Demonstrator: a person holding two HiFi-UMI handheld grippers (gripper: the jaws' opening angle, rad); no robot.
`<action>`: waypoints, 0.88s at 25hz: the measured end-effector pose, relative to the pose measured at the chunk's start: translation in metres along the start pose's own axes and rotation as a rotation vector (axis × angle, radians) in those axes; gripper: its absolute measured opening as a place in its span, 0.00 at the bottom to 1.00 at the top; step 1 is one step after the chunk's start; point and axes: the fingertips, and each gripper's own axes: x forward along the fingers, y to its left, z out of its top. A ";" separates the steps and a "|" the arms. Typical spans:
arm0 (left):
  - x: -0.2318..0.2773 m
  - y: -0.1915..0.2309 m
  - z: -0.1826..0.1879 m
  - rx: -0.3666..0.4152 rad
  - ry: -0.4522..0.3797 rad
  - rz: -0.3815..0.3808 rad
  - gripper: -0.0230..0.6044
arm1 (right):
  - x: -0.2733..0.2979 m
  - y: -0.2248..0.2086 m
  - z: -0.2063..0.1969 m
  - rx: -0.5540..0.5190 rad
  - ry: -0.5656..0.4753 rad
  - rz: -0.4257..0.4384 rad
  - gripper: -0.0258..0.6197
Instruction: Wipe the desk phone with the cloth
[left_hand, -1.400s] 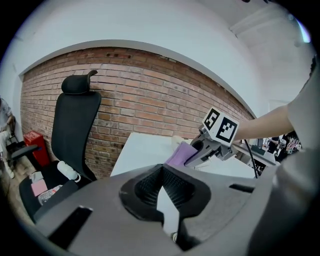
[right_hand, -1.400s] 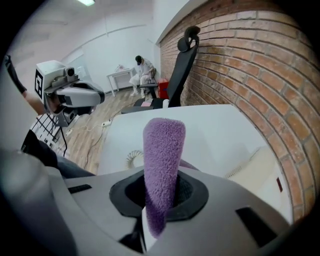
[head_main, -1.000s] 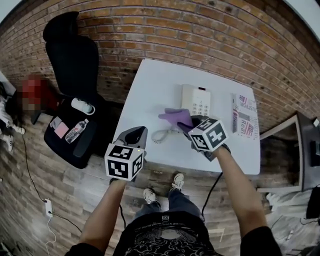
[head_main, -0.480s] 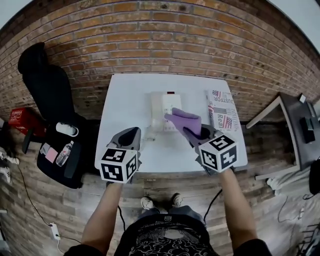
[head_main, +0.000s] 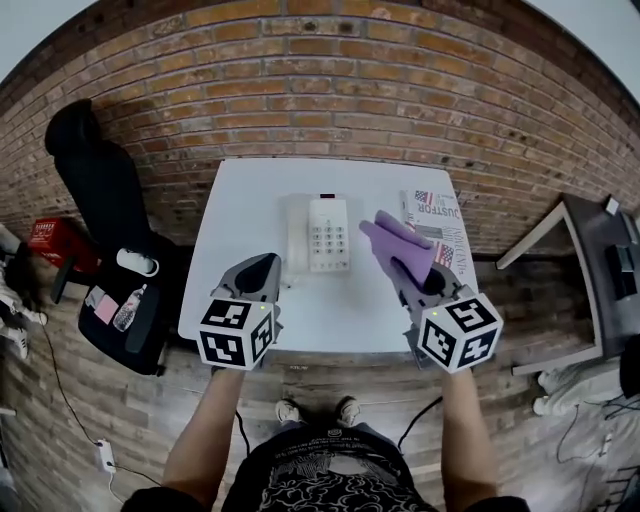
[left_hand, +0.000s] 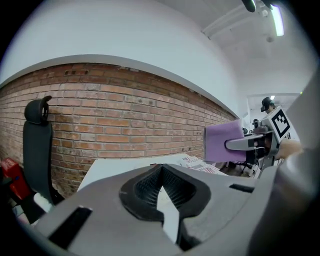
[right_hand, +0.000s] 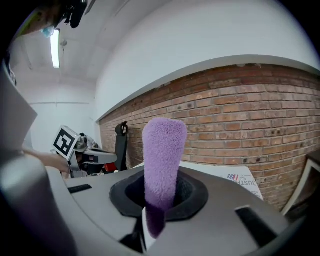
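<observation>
- Step in hand, as I judge it: the cloth (head_main: 398, 243) is held in the air and no wiping contact is made, so I am lining up a stroke.
- The phone (head_main: 318, 233) lies toward twelve o'clock on the white surface (head_main: 330, 310), with its handset in the cradle. The cloth hangs at its three o'clock, apart from it, over the near edge of a newspaper (head_main: 440, 212).
- The next move calls for carrying the cloth toward nine o'clock and down onto the keypad. It should press lightly so the phone does not slide.
- My right claw (head_main: 412, 272) is clamped on the cloth's lower end, and the rest stands up past the tips as a fuzzy purple roll.
- My left claw (head_main: 258, 272) is drawn in to a thin slit and grips nothing. It hovers at the phone's seven o'clock, free to steady the phone.
</observation>
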 end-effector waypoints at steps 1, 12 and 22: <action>0.000 -0.003 0.000 0.000 -0.001 0.006 0.04 | -0.003 -0.002 0.001 0.000 -0.010 0.002 0.11; -0.001 -0.023 -0.002 -0.007 -0.002 0.060 0.04 | -0.010 -0.019 -0.006 0.032 -0.037 0.030 0.11; 0.001 -0.025 -0.008 -0.017 0.007 0.073 0.04 | -0.009 -0.024 -0.009 0.040 -0.047 0.035 0.11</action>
